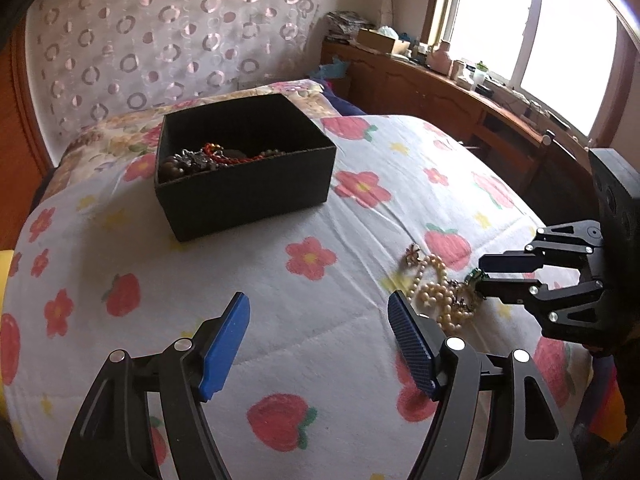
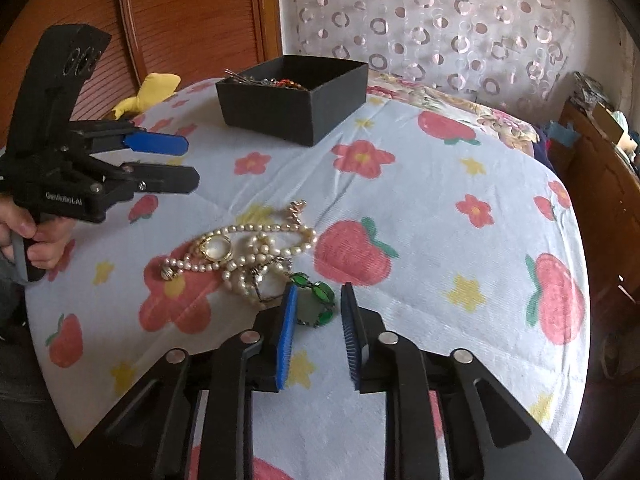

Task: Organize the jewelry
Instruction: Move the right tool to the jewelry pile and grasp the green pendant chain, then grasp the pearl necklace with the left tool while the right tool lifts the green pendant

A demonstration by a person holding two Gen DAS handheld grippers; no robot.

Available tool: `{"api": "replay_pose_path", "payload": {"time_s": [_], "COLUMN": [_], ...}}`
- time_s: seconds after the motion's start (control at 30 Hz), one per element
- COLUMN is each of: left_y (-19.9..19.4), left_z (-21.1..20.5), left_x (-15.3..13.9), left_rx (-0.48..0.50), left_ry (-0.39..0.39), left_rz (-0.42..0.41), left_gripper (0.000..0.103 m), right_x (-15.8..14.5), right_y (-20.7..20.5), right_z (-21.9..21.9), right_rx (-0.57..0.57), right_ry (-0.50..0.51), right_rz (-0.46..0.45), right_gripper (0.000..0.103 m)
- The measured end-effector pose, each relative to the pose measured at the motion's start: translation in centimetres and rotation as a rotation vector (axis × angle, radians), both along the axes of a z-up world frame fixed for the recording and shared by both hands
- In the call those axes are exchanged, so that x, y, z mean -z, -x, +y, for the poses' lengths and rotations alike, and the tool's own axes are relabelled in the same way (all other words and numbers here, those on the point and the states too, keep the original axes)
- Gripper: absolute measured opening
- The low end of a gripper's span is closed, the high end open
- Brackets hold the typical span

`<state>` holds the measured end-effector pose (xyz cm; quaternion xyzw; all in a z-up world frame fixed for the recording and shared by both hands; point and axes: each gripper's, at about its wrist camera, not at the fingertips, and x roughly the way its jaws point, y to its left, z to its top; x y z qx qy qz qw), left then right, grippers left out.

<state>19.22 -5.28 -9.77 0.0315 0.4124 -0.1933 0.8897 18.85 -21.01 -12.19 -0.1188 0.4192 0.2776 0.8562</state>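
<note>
On the flower-printed white bedspread [image 2: 420, 200], the right gripper [image 2: 318, 312] has its blue-padded jaws narrowed around a green-stoned bracelet [image 2: 320, 300], though I cannot tell whether the pads grip it. Just left lies a tangled pearl necklace [image 2: 256, 248]. The left gripper [image 1: 320, 336] hovers released; the black rectangular jewelry box [image 1: 244, 168] sits far back.

Right gripper [image 2: 318, 312] lowered over bed [image 2: 420, 208], fingers [image 2: 289, 336] narrowly parted astride green bracelet [image 2: 318, 300]; contact not discernible. Pearl necklace [image 2: 248, 248] tangled just left of bracelet. Black box [image 2: 296, 108] with jewelry seen well beyond necklace. Left gripper [image 2: 192, 162] held open, left of necklace, by hand [image 2: 30, 236].
</note>
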Motion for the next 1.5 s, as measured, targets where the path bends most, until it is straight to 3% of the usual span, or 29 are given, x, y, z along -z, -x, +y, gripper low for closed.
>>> {"api": "replay_pose_path", "payload": {"time_s": [0.13, 0.3, 0.5, 0.77, 0.9, 1.23, 1.37, 1.5], "left_y": [0.3, 0.5, 0.1, -2.3, -3.2, -4.5, -4.6, -4.4], "left_z": [-0.1, -0.4, -0.9, -3.6, -5.7, -7.7, -7.9, -7.9], "left_x": [0.2, 0.5, 0.7, -0.1, 0.4, 1.4, 1.4, 1.4], "left_rx": [0.002, 0.012, 0.027, 0.099, 0.157, 0.164, 0.17, 0.172], "left_ry": [-0.001, -0.002, -0.001, 0.025, 0.04, -0.001, -0.015, -0.014], "left_rz": [0.007, 0.018, 0.028, 0.037, 0.071, 0.099, 0.098, 0.097], "left_gripper": [0.069, 0.069, 0.069, 0.069, 0.048, 0.032, 0.007, 0.007], "right_x": [0.2, -0.2, -3.3, -4.9, -4.1, -2.7, -2.6, -2.6], "right_y": [-0.3, -0.3, 0.4, 0.5, 0.3, 0.0, -0.2, -0.1], "right_z": [-0.1, -1.2, -3.3, -4.5, -4.8, -5.2, -5.2, -5.1], "right_rx": [0.002, 0.038, 0.097, 0.131, 0.14, 0.14, 0.139, 0.139], "right_ry": [0.003, -0.013, -0.073, -0.078, -0.096, -0.139, -0.139, -0.138], "right_rz": [0.004, -0.01, -0.101, -0.172, -0.159, -0.119, -0.118, -0.119], "right_gripper": [0.007, 0.006, 0.006, 0.006, 0.006, 0.006, 0.006, 0.006]}}
